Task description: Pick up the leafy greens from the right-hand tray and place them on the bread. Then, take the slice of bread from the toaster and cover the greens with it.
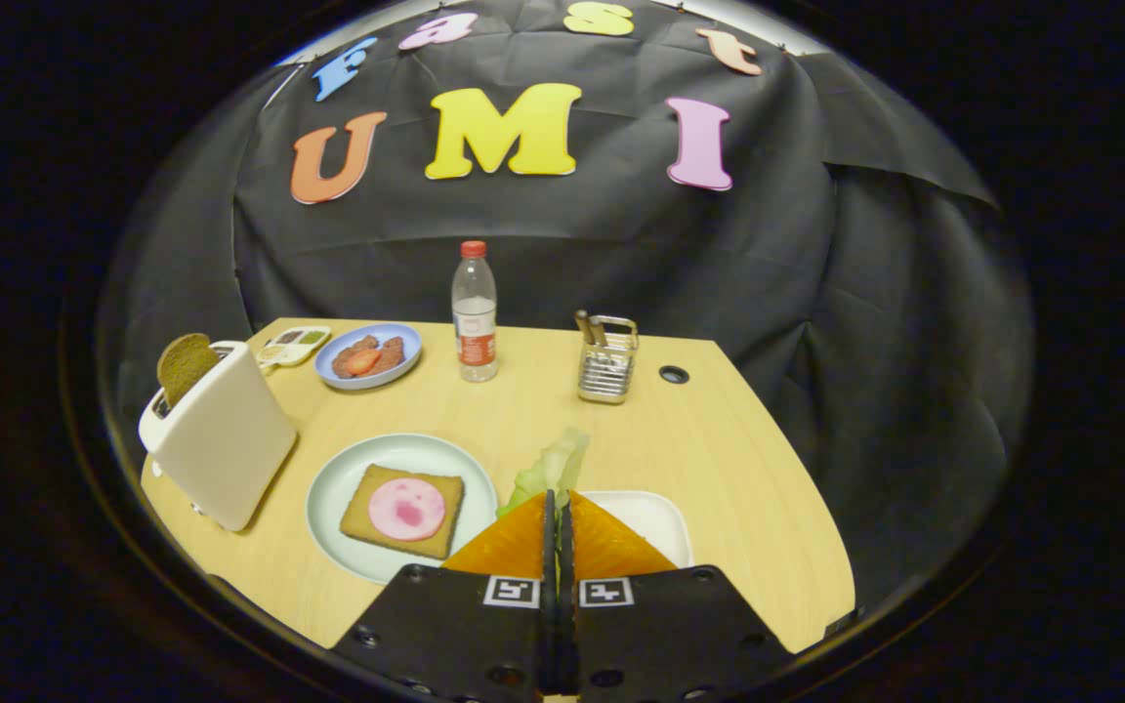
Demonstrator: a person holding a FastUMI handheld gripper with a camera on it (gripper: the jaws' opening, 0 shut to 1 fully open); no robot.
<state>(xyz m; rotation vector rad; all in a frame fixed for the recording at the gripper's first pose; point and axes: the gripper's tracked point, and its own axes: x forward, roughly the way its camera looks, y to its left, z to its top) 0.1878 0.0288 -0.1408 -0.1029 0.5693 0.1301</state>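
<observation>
The tongs [557, 508] are pinching the leafy greens [553, 469] tight, just above the right-hand tray [655, 517] — next, I judge, carrying them left onto the bread [402, 510], toaster [221, 444] slice waiting.

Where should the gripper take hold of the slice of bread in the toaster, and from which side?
Probably by the rounded top half of the bread slice, the part standing clear of the toaster slot. Come from above, one finger on each flat face, since the slice stands upright and its lower part sits inside. The gripper is now closed on the leafy greens, so those go first.
</observation>
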